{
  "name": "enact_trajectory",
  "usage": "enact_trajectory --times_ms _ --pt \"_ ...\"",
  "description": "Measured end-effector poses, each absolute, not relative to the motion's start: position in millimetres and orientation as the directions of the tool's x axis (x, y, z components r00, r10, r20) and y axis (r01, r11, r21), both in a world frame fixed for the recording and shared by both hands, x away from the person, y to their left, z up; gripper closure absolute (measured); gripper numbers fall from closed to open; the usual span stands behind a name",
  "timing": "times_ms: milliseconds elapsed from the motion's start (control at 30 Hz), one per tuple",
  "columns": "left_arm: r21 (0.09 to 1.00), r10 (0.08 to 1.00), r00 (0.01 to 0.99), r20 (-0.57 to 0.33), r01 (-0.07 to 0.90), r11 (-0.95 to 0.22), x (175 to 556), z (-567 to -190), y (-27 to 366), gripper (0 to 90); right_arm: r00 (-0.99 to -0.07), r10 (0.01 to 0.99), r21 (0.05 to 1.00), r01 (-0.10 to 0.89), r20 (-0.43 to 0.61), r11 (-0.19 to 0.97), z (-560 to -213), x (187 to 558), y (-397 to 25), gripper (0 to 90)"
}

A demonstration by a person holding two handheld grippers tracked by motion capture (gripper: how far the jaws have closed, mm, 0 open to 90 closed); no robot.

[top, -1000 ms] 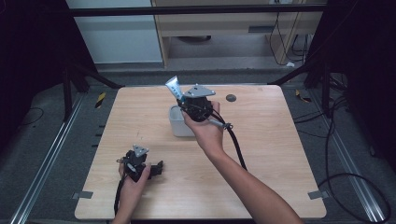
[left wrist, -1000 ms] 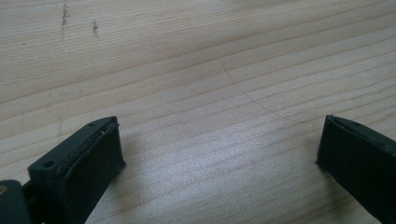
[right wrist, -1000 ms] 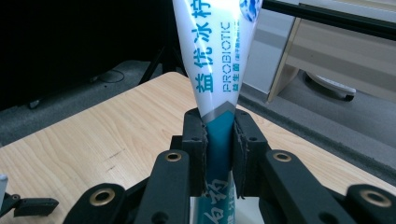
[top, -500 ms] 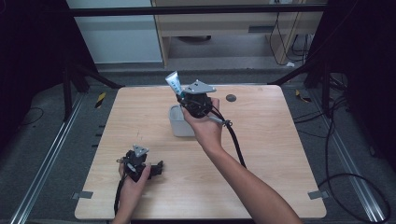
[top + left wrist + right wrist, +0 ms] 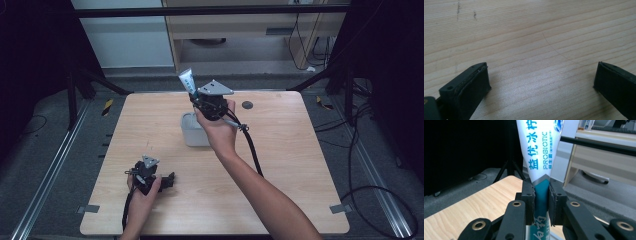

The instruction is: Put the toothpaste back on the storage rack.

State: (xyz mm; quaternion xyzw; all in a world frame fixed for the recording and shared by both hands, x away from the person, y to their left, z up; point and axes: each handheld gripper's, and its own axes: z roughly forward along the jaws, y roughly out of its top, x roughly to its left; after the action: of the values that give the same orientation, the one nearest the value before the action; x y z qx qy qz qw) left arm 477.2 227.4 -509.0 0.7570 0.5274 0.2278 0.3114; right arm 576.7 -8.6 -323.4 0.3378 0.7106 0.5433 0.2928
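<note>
Clamping the toothpaste tube (image 5: 541, 157) near its teal lower part, the right gripper (image 5: 202, 102) holds it upright above the grey cup (image 5: 194, 131) at twelve o'clock on the table (image 5: 300, 165). The lift looks done; setting it down is probably left. At seven o'clock the left gripper (image 5: 170, 181) rests, jaws wide apart on bare wood.
</note>
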Motion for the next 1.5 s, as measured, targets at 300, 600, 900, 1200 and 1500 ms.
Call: enact_trajectory --times_ms 300,600,900,1200,1500 --pt "0.712 0.94 0.34 0.016 0.657 -0.25 477 -509 227 0.0 -0.592 0.804 0.974 0.146 -0.053 0.172 -321 584 -7 77.5" --pt "0.711 0.94 0.34 0.016 0.657 -0.25 477 -509 227 0.0 -0.591 0.805 0.98 0.121 -0.054 0.155 -323 589 -9 77.5" --pt "0.711 0.94 0.341 0.017 0.657 -0.251 477 -509 227 0.0 -0.595 0.802 0.986 0.101 -0.049 0.136 -330 593 -5 77.5" --pt "0.712 0.939 0.343 0.015 0.656 -0.251 477 -509 227 0.0 -0.588 0.807 0.986 0.102 -0.044 0.128 -342 600 -1 77.5" --pt "0.71 0.938 0.345 0.018 0.656 -0.255 477 -509 227 0.0 -0.584 0.811 0.982 0.132 -0.035 0.137 -361 605 0 77.5"
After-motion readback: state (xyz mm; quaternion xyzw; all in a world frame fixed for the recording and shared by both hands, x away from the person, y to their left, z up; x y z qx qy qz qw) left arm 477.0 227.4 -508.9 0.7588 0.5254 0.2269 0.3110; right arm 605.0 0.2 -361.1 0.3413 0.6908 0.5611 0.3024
